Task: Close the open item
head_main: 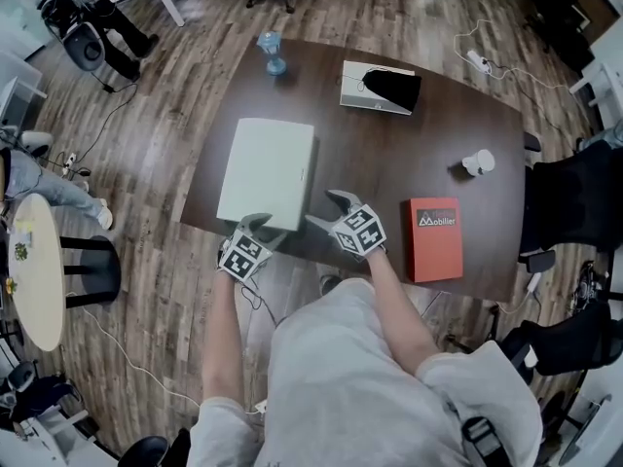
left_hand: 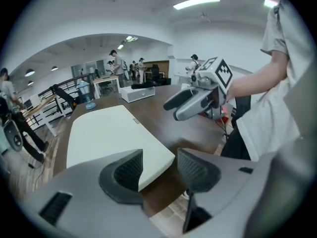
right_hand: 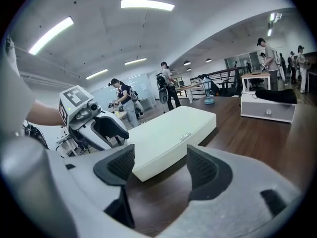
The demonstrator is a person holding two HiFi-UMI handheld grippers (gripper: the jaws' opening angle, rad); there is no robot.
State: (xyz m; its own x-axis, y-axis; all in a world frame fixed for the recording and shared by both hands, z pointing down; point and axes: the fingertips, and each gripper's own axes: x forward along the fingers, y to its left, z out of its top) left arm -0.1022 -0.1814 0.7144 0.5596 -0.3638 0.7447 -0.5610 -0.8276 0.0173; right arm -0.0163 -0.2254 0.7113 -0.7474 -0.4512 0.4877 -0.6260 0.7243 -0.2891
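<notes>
A flat white box [head_main: 268, 171] lies with its lid down on the dark wooden table [head_main: 389, 154]. My left gripper [head_main: 255, 225] hovers at the box's near left corner, open, with nothing between its pads. My right gripper [head_main: 326, 210] hangs just off the near right corner, also open and empty. In the left gripper view the box [left_hand: 109, 133] fills the left side, its near corner lies between and beyond my jaws [left_hand: 161, 170], and the right gripper [left_hand: 190, 103] floats above the table. In the right gripper view the box [right_hand: 173, 133] lies ahead and the left gripper [right_hand: 106, 128] stands at its far side.
A red box [head_main: 434, 238] lies at my right near the table's edge. Farther back are a white case with a black item on it [head_main: 378, 88], a blue bottle [head_main: 272, 53] and a small white object [head_main: 478, 162]. Black chairs [head_main: 565, 202] stand at the right and a round table [head_main: 34, 270] at the left.
</notes>
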